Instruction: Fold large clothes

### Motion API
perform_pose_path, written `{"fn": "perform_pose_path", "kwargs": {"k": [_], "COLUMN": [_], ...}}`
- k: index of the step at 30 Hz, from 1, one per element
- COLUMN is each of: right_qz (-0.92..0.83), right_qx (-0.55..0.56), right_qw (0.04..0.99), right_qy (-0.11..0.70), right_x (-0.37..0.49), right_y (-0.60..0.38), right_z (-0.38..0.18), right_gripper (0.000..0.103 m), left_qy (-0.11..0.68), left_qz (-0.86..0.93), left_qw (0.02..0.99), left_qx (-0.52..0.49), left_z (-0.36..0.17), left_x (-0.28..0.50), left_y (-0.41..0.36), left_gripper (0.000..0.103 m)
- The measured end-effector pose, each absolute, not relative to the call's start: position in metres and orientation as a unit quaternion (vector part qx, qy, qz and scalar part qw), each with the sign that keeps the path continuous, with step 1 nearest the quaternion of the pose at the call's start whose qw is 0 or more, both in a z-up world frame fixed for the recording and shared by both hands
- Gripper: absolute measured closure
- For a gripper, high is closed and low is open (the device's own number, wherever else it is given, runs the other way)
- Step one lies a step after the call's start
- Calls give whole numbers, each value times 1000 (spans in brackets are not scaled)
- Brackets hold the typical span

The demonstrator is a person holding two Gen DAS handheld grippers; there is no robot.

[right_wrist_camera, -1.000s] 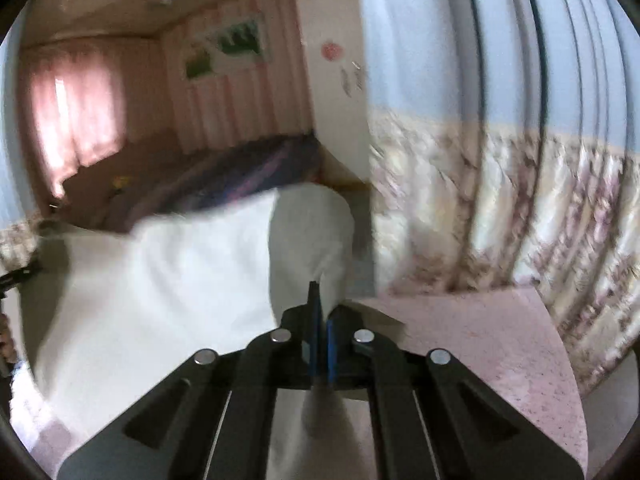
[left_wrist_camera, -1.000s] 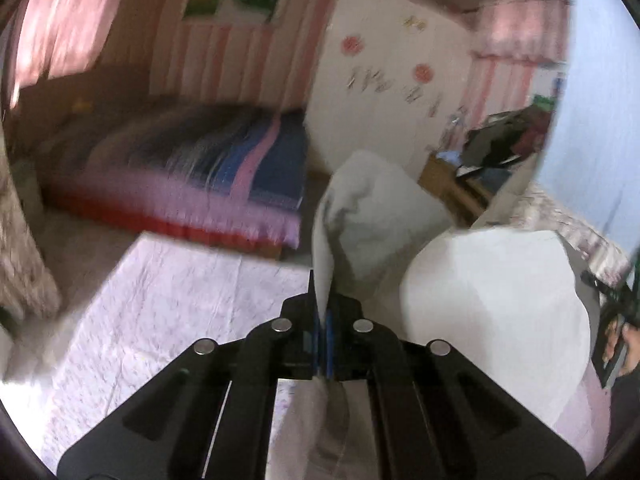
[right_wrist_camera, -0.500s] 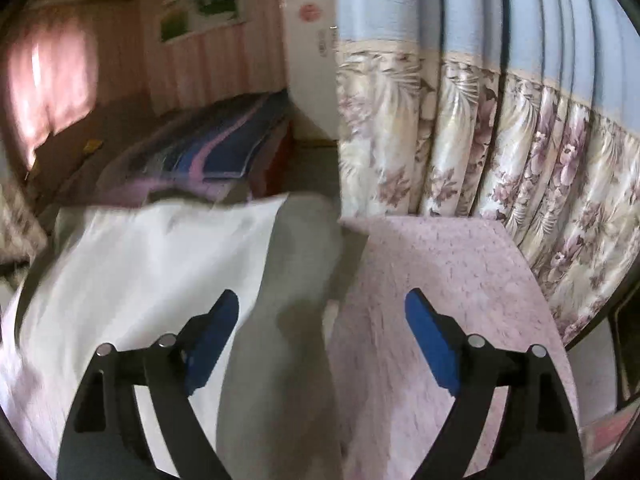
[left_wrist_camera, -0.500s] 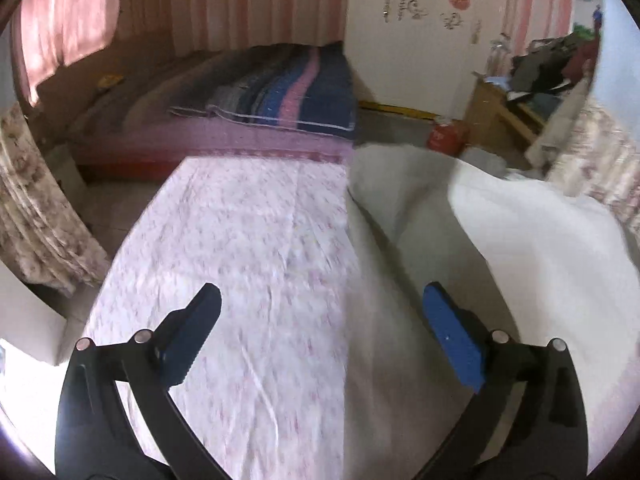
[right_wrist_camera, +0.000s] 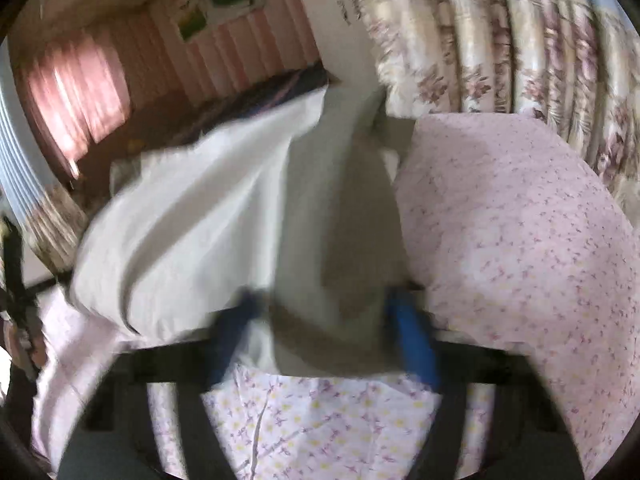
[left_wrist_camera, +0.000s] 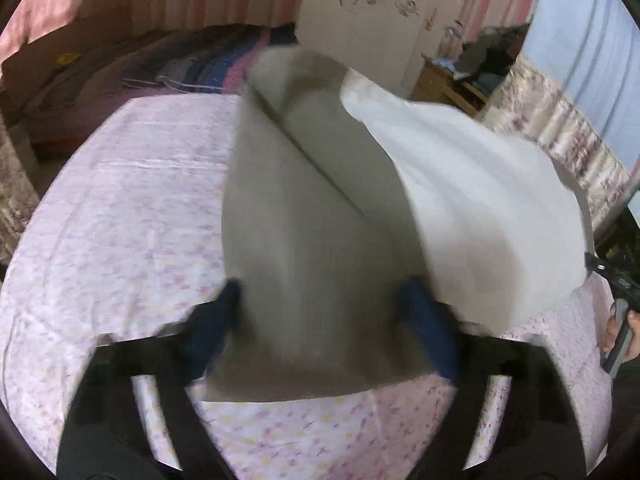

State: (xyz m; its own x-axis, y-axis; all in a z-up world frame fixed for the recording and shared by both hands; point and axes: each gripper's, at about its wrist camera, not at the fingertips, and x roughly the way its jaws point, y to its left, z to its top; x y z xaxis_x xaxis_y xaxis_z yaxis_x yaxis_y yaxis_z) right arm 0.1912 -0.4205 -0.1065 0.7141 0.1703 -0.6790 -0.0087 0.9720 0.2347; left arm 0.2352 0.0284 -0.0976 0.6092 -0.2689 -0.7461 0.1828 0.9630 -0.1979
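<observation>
Both views motion-blurred. Left wrist view: left gripper [left_wrist_camera: 320, 320] at bottom centre, its black fingers with blue pads [left_wrist_camera: 430, 336] spread wide apart, released, nothing pinched between them. The large white fabric garment [left_wrist_camera: 472, 200] fills the centre and right of the frame, lying on the worktop covered in a pink floral-print sheet [left_wrist_camera: 120, 216]; its shaded grey fold [left_wrist_camera: 312, 248] runs down between the blue pads, its near edge ending just above the bottom-centre sheet. Whether the pads touch the cloth is unclear from blur. Upper left: a bed with a striped blue-and-pink blanket [left_wrist_camera: 208, 68]. Upper right: a wooden cabinet piled with dark clutter [left_wrist_camera: 472, 76]. Right wrist view: right gripper [right_wrist_camera: 324, 332] at bottom centre, fingers also parted wide, released. The same white garment [right_wrist_camera: 192, 216] spreads from centre to left of frame, a grey fold [right_wrist_camera: 344, 248] dropping between the pads. Pink floral sheet [right_wrist_camera: 520, 240] at right and bottom. Beige flowered curtain [right_wrist_camera: 500, 40] upper right; pink curtained window [right_wrist_camera: 76, 96] upper left.
</observation>
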Motion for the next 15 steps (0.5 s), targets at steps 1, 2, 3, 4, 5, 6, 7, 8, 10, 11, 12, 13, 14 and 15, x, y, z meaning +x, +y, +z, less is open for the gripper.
{"fn": "perform_pose_path", "kwargs": {"k": [1, 2, 3, 4, 5, 6, 7, 8, 10, 11, 12, 13, 14, 15], "right_qz": [54, 56, 51, 47, 43, 40, 37, 33, 26, 25, 26, 28, 24, 23], "right_qx": [95, 82, 61, 52, 50, 48, 42, 31, 15, 15, 21, 28, 33, 41], "right_qw": [920, 922, 929, 936, 945, 949, 953, 956, 958, 955, 950, 945, 939, 929], "right_qy": [376, 374, 361, 345, 321, 309, 298, 289, 287, 296, 309, 323, 341, 367], "right_x": [194, 195, 193, 190, 184, 179, 174, 168, 157, 153, 151, 153, 156, 159], "right_y": [-413, -407, -401, -399, -401, -402, -403, -403, -402, -405, -409, -415, -421, -428], "right_z": [-106, -102, -90, -76, -55, -42, -27, -16, -2, -3, -9, -18, -31, -50], "right_gripper": [88, 95, 96, 96, 97, 97, 98, 98, 98, 98, 98, 98, 98, 97], "left_qy": [427, 429, 426, 423, 419, 413, 404, 400, 392, 390, 393, 408, 422, 439], "left_qz": [-134, -125, -124, -136, -142, -144, -149, -152, -166, -170, -173, -172, -160, -149], "left_qw": [893, 893, 894, 894, 893, 896, 899, 900, 901, 901, 900, 894, 889, 883], "left_qx": [-50, -49, -52, -66, -76, -81, -80, -80, -85, -81, -78, -76, -75, -77], "left_z": [-98, -93, -88, -77, -66, -56, -42, -33, -18, -15, -18, -31, -45, -60], "left_x": [240, 243, 244, 246, 245, 243, 237, 231, 214, 207, 205, 206, 212, 217], "left_y": [24, 23, 24, 28, 32, 35, 37, 38, 40, 39, 38, 39, 42, 45], "left_gripper": [58, 69, 77, 88, 91, 92, 93, 94, 94, 93, 93, 93, 93, 93]}}
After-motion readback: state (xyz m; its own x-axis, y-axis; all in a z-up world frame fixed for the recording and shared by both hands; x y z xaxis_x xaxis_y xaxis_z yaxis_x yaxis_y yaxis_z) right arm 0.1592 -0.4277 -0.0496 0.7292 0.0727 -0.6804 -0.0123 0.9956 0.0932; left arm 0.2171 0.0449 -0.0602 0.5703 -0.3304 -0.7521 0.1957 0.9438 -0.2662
